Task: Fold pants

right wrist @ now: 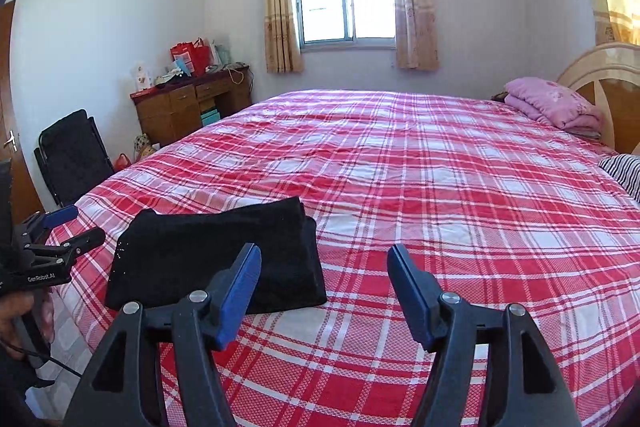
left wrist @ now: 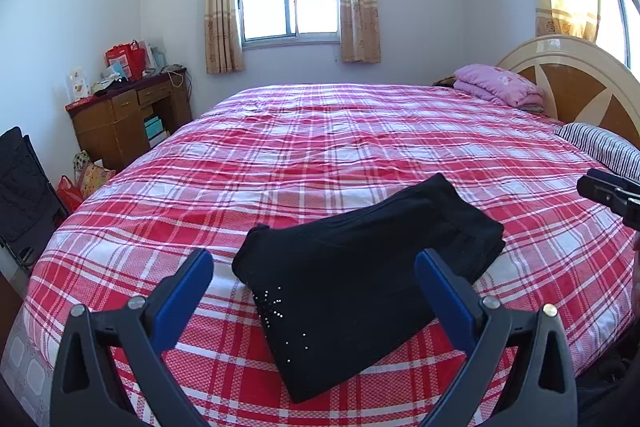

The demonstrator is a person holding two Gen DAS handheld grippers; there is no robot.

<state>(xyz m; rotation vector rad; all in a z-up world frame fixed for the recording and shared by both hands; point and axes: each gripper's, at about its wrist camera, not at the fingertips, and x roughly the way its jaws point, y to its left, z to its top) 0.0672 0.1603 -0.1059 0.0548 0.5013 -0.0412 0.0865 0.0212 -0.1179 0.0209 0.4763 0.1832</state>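
Black pants lie folded into a compact multi-layer bundle on the near part of the red plaid bed, close to the near edge, with a small spray of rhinestones on the top layer at the near-left corner. Fold looks finished or nearly so; layers stack fairly square, though the far right end shows stepped edges, so judging from that a final tidy would mean nudging those layers flush, pressing flat from above and not dragging sideways, since soft knit will likely slide and undo the stack. Left gripper is above the bundle, jaws spread wide, nothing between the blue pads, not touching the cloth. Right gripper is to the right of the bundle over bare bedspread, jaws apart, empty; its left finger overlaps the pants edge in the right wrist view, but contact can't be confirmed. Best move now is probably to keep both tools clear so no pad snags the top layer. Hard to make out: number of folds, the waistband and leg ends, all tucked inside black fabric with no contrast. The bundle's near edge is partly hidden behind the fingers. A hand holding the left tool shows only at the frame edge.
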